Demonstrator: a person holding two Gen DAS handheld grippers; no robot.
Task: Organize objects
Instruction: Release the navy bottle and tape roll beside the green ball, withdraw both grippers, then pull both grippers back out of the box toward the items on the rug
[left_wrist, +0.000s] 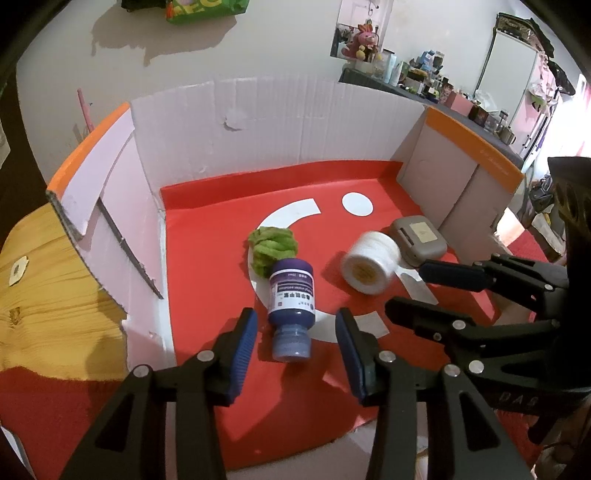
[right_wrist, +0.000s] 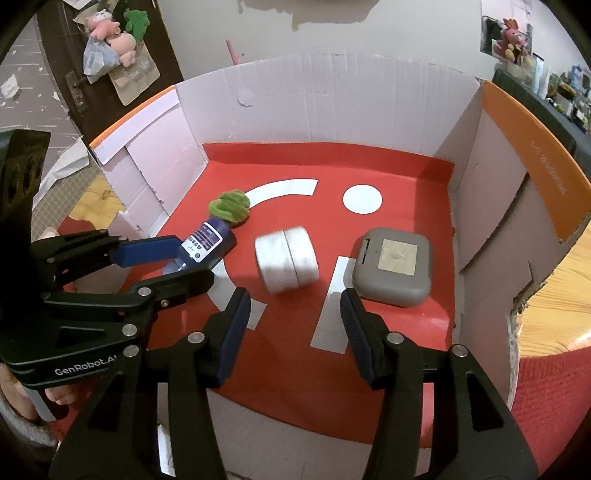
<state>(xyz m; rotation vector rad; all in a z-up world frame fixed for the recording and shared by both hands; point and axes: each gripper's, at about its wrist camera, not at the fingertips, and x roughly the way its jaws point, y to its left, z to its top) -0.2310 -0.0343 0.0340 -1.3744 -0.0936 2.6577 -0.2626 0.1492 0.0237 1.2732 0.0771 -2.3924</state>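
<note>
A purple bottle (left_wrist: 291, 301) lies on its side on the red mat (left_wrist: 207, 236), cap toward me; it also shows in the right wrist view (right_wrist: 207, 242). My left gripper (left_wrist: 295, 332) is open, its jaws either side of the cap end without closing on it. A green fuzzy ball (left_wrist: 271, 249) lies just beyond the bottle. A white roll (left_wrist: 369, 262), blurred, lies mid-mat (right_wrist: 286, 260). A grey case (right_wrist: 393, 267) lies to the right. My right gripper (right_wrist: 291, 306) is open and empty, just in front of the white roll.
The mat lines a cardboard box with white walls (left_wrist: 258, 122) and orange-edged side flaps (right_wrist: 532, 155). A wooden table (left_wrist: 33, 280) shows outside the box on the left. A cluttered shelf (left_wrist: 443, 88) stands far right behind.
</note>
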